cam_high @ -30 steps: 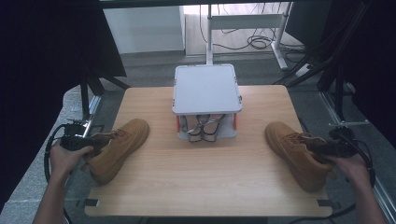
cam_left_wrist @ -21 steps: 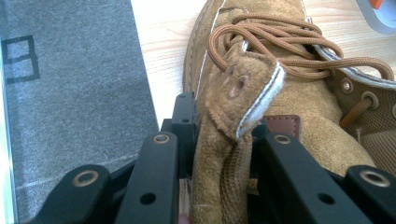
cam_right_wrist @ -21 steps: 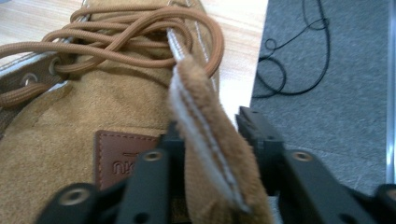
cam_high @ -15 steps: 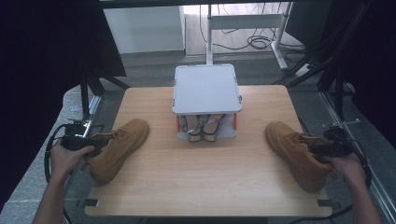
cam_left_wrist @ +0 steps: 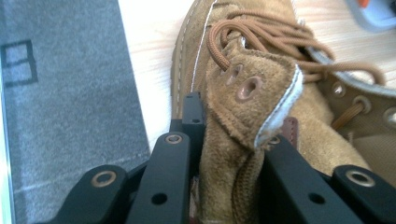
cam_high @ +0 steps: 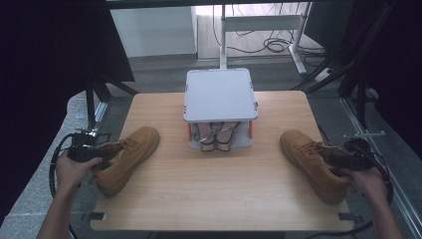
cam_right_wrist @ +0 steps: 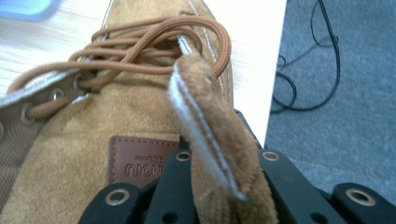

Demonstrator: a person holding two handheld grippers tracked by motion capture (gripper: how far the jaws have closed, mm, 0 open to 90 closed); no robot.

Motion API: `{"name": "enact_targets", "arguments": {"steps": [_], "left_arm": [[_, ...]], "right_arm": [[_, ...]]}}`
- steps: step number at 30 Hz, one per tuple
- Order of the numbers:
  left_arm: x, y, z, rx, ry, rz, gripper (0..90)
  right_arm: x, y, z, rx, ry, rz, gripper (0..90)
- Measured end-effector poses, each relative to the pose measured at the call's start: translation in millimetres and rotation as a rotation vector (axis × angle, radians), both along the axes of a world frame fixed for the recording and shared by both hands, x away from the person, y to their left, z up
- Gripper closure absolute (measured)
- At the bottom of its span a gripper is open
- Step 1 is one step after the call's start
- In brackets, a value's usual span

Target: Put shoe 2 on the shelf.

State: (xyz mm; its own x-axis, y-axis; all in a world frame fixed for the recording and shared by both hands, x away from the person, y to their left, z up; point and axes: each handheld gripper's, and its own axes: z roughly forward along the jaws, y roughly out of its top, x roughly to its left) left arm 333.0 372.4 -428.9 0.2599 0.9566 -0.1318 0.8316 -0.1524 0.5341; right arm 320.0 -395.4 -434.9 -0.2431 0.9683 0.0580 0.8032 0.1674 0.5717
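Note:
Two tan suede lace-up boots lie on the wooden table (cam_high: 214,199). The left boot (cam_high: 127,157) lies near the table's left edge, the right boot (cam_high: 311,162) near its right edge. My left gripper (cam_high: 107,149) is shut on the left boot's collar flap (cam_left_wrist: 243,93); its jaws have just been closing with the suede between them (cam_left_wrist: 238,126). My right gripper (cam_high: 338,155) is shut on the right boot's padded collar edge (cam_right_wrist: 205,107), its jaws (cam_right_wrist: 215,140) also just closing on it. A brown leather label (cam_right_wrist: 140,161) shows beside that grip.
A grey lidded rack (cam_high: 219,94) stands at the table's back middle, with a pair of grey shoes (cam_high: 216,137) under its lid. Each boot lies close to a side edge of the table. Cables (cam_right_wrist: 308,70) lie on the grey floor to the right.

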Motion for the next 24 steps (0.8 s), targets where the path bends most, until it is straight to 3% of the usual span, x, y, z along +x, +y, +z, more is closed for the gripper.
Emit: {"name": "enact_targets", "arguments": {"steps": [4, 9, 14, 16, 20, 24], "left_arm": [[-5.4, -6.8, 8.0, -0.025, -0.044, -0.009, 81.1], [-11.2, -11.9, 14.9, -0.069, -0.070, -0.029, 81.1], [-16.8, -11.9, 22.3, -0.126, -0.107, -0.030, 81.0], [-17.7, -9.3, 26.1, -0.170, -0.131, -0.016, 80.9], [-18.7, -12.2, 28.4, -0.203, -0.171, 0.004, 80.9], [-18.9, -14.8, 26.7, -0.244, -0.184, 0.009, 80.9]], "right_arm": [[-3.3, 6.3, 2.0, 0.010, -0.036, 0.022, 84.8], [-8.9, 11.6, 5.5, 0.026, -0.081, 0.026, 84.7], [-14.0, 9.5, 11.8, 0.097, -0.131, 0.013, 84.6], [-15.7, 10.1, 14.7, 0.125, -0.151, 0.006, 84.5], [-18.3, 12.9, 19.1, 0.168, -0.186, -0.010, 84.4], [-19.3, 14.7, 21.3, 0.213, -0.209, -0.032, 84.3]]}}
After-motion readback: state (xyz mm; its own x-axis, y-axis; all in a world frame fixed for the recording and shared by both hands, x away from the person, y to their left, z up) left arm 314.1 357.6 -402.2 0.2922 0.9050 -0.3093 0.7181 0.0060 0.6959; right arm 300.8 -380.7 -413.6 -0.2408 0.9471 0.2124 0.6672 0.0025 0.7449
